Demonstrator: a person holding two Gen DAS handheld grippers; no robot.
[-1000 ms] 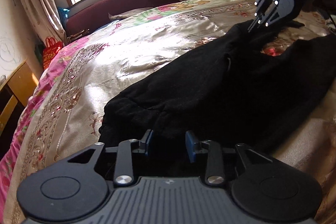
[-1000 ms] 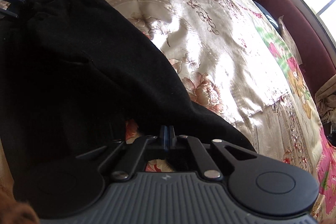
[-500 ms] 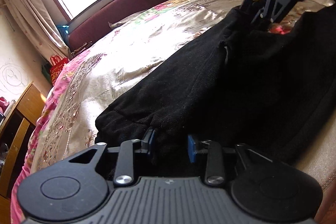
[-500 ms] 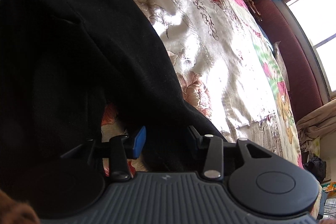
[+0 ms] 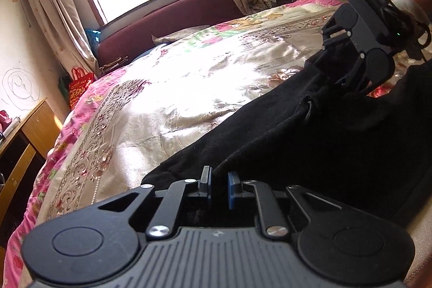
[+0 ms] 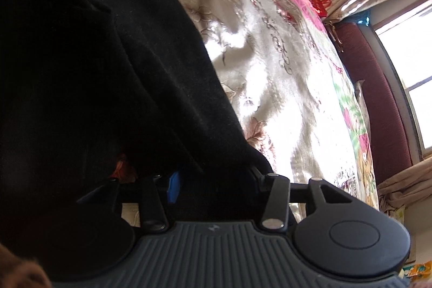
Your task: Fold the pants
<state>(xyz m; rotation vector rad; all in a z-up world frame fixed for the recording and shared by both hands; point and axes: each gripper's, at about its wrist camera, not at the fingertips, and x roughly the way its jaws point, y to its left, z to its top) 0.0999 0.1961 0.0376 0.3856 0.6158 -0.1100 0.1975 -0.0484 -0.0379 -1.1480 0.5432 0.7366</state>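
left tongs [image 5: 218,186] have just been closing onto the black pants [image 5: 310,142] edge; right tongs [image 6: 213,184], just opening, straddle cloth ungripped. folding on the bed [image 5: 189,77] looks barely begun.

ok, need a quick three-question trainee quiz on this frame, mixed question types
1. Multiple choice: the pants are A blue, B black, C white.
2. True or false: the pants lie on a bare wooden floor.
3. Fill in: the bag beside the curtain is ____ in colour.
Key: 1 B. 2 False, they lie on the floral bedspread. 3 Red.
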